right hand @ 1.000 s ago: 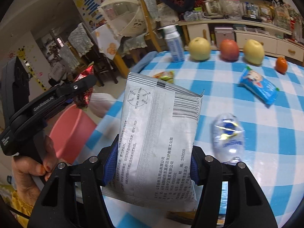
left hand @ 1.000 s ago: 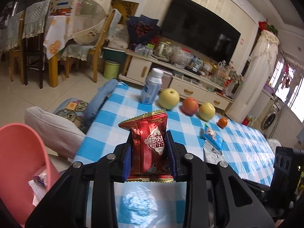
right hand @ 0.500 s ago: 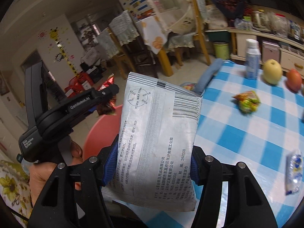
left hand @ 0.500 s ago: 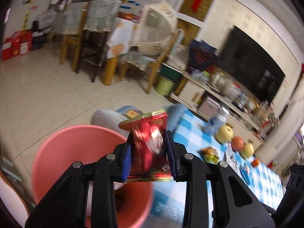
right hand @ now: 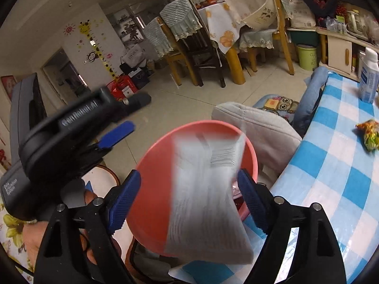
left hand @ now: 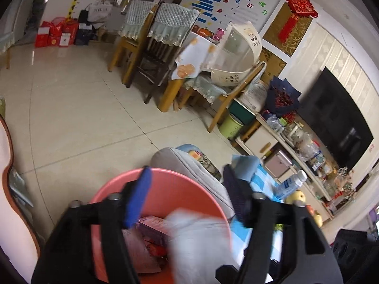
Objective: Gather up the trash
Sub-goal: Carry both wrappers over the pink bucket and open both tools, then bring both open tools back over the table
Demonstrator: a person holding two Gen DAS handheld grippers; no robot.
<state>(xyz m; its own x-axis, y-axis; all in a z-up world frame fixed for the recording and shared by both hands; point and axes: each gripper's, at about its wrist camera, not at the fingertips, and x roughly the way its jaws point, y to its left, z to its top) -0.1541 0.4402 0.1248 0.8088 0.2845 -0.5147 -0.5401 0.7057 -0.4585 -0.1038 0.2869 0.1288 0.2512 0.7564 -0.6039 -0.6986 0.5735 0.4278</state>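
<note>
both claws spread over the pink bin, grey packet falling in

right gripper (right hand: pixel 189 198) stands apart, its blurred grey wrapper (right hand: pixel 208 196) loose above the pink bin (right hand: pixel 151 213); left gripper (left hand: pixel 184 194) is empty too. left view alone shows trash inside; right view shows a snack wrapper (right hand: pixel 368 135) on the checked table (right hand: pixel 331 165)

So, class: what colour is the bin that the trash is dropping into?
The bin is salmon pink, clearest in the right wrist view.
</note>
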